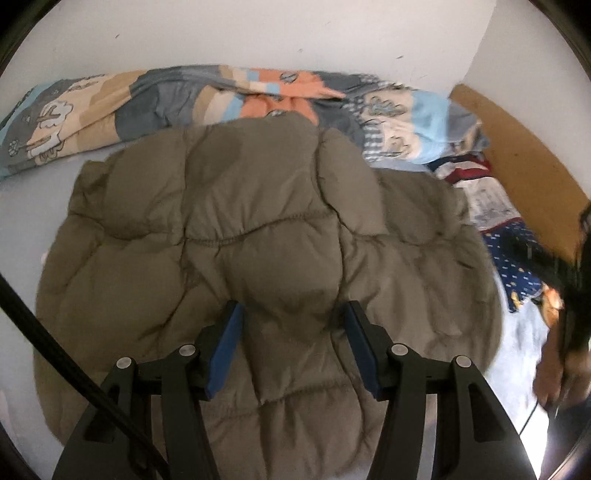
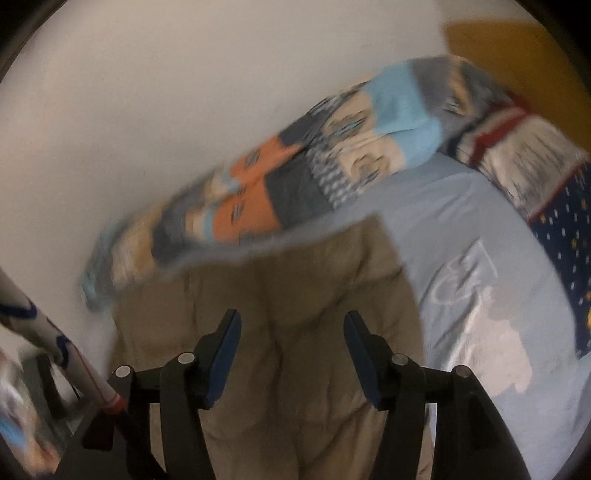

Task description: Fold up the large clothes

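Observation:
An olive-brown quilted puffer jacket (image 1: 258, 229) lies spread on a pale blue bed sheet (image 1: 22, 236). My left gripper (image 1: 293, 314) is open just above the jacket's near part, jaws wide, nothing between them. In the right wrist view, which is blurred, the same jacket (image 2: 280, 295) lies below my right gripper (image 2: 291, 321), which is also open and empty. The right gripper's hand and dark body show at the right edge of the left wrist view (image 1: 569, 332).
A patchwork quilt (image 1: 207, 99) in orange, blue and grey lies bunched along the white wall (image 1: 258, 33) behind the jacket; it also shows in the right wrist view (image 2: 295, 184). A navy dotted cloth (image 1: 517, 258) and a brown headboard (image 1: 517, 147) are on the right.

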Motion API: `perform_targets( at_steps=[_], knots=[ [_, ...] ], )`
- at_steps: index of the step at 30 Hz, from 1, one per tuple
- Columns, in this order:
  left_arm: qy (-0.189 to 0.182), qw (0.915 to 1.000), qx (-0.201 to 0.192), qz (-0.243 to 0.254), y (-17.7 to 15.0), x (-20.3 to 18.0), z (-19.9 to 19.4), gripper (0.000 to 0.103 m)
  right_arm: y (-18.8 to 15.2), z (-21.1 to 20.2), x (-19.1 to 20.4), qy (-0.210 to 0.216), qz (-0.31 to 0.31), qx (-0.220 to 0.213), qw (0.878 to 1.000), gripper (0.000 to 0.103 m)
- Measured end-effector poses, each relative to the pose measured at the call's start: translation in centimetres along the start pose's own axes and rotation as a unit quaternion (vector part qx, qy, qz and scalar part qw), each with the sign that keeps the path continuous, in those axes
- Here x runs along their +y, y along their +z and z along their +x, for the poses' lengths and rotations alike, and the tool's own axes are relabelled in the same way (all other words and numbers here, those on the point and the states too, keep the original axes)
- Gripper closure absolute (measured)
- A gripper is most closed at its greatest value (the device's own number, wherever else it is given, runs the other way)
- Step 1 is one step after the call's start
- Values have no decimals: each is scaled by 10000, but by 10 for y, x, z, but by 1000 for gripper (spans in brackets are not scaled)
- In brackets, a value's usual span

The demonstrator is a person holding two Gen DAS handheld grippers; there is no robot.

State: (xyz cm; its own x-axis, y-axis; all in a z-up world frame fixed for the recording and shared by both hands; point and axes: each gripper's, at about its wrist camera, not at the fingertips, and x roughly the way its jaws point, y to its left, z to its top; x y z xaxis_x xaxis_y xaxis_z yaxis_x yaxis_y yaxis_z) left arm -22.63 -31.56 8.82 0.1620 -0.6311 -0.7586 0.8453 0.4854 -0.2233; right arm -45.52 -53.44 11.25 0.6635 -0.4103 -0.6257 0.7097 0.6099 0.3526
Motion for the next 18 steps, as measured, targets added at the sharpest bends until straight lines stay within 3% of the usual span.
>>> perform_targets(
  at_steps=[3,7,14,18],
  knots=[
    [106,9995,288,-95,7,4,26,43,-24,33,20,-277,-562,366,9974,41],
    [275,9980,559,-62,14,6,53,40,-43,74,11,-637,-737,734,9925,40],
    [347,9966,657,-346,22,11,82,39,-51,104,-9,-656,-478,1067,9910,40],
    [463,9968,538,-357,18,3,68,39,-50,101,-11,-727,-315,1070,9911,40]
  ],
)
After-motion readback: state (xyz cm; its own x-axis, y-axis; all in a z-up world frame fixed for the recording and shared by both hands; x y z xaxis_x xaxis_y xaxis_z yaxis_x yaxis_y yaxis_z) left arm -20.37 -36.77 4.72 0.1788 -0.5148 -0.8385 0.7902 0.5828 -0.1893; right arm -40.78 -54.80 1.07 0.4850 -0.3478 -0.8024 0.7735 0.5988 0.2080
